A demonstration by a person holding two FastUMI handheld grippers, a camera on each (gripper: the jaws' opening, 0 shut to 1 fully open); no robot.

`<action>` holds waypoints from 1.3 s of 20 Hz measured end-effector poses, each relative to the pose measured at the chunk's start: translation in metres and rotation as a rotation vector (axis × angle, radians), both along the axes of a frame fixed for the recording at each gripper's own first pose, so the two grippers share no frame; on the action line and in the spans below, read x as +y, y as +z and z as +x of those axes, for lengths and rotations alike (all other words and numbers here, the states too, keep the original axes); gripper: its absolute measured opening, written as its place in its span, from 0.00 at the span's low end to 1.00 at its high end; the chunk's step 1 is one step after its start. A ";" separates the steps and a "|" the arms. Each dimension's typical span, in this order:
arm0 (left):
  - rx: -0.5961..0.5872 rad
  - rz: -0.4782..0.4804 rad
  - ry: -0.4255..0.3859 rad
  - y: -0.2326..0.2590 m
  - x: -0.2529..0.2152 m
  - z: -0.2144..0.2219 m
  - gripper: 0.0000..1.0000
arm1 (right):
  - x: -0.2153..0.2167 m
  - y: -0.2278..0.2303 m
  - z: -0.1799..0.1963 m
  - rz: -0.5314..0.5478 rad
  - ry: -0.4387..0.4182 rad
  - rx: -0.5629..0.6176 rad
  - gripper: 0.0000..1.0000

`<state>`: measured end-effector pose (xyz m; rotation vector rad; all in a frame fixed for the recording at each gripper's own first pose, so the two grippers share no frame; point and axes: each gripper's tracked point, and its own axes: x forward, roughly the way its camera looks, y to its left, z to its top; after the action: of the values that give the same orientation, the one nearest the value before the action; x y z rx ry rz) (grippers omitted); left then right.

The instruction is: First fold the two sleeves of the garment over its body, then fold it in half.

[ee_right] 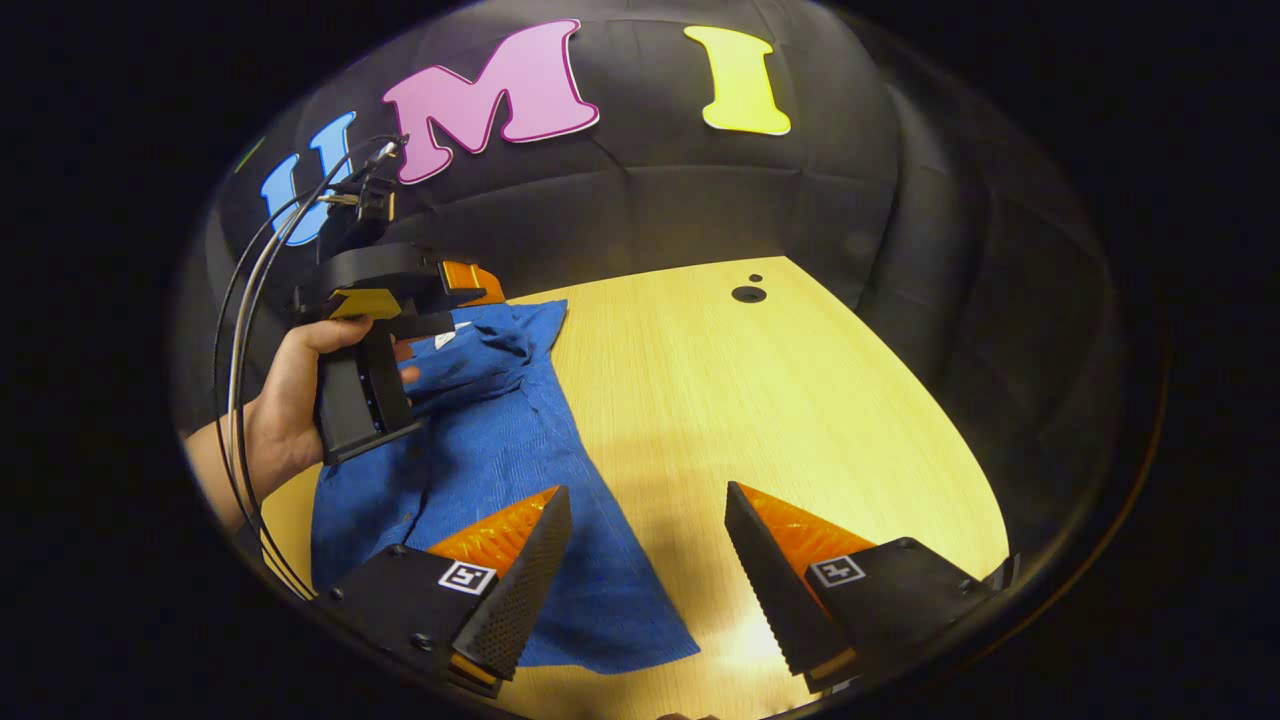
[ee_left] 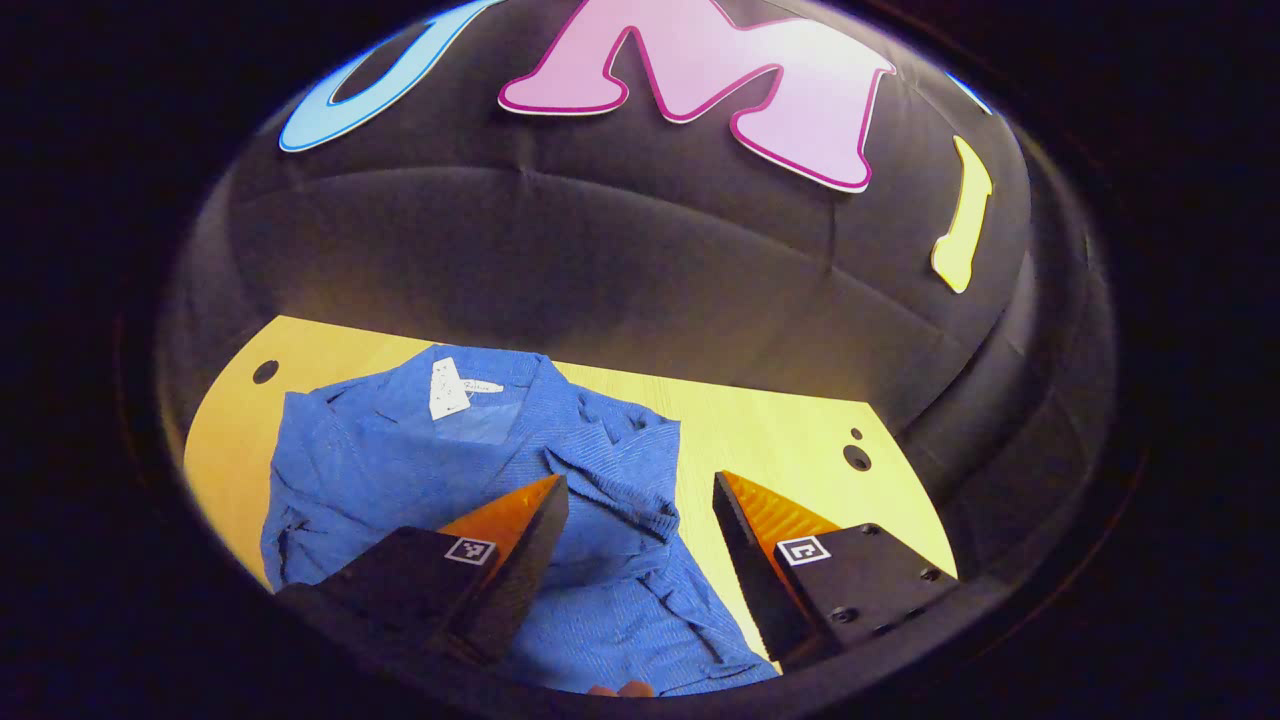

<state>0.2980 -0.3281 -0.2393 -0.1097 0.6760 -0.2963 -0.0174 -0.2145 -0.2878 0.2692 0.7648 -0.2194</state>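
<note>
A blue garment (ee_left: 560, 470) of finely ribbed, knit-looking cloth lies rumpled on a pale wooden table (ee_left: 790, 435) whose grain runs in straight thin lines and whose top carries small round dark holes near its corners. In the left gripper view the collar end lies toward the far edge of the table, with a white tag (ee_left: 447, 388) showing inside the neck, and one sleeve (ee_left: 625, 470) lies folded across the body in a soft, creased bunch. The left gripper (ee_left: 640, 490) hangs above the cloth with its two wedge-shaped fingers spread apart and nothing between them; each finger has a ridged inner face and a small square marker on its block. In the right gripper view the right gripper (ee_right: 648, 500) likewise stands with its fingers parted and empty, their edges toothed like a fine saw, one finger over the lower hem of the garment and the other over bare wood. Farther off in that view a hand (ee_right: 285, 395) grips the boxy handle of the left gripper, from which thin cables (ee_right: 245, 300) loop upward. Whether the garment's other sleeve is folded is hard to tell, as the hand and handle cover that side.
</note>
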 end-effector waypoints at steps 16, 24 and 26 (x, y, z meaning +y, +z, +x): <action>0.189 0.323 0.101 -0.047 0.283 -0.297 0.84 | 0.031 -0.064 -0.053 0.018 0.013 0.205 0.99; 0.364 0.249 0.205 -0.104 0.331 -0.345 0.85 | 0.035 -0.093 -0.080 -0.023 0.031 0.318 0.99; 0.384 0.246 0.202 -0.112 0.330 -0.354 0.85 | 0.036 -0.094 -0.080 -0.043 0.040 0.304 1.00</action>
<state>-0.0560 0.0019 -0.3513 0.0022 1.0690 0.0065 -0.0976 -0.1785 -0.3813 0.1818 1.0647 -0.2420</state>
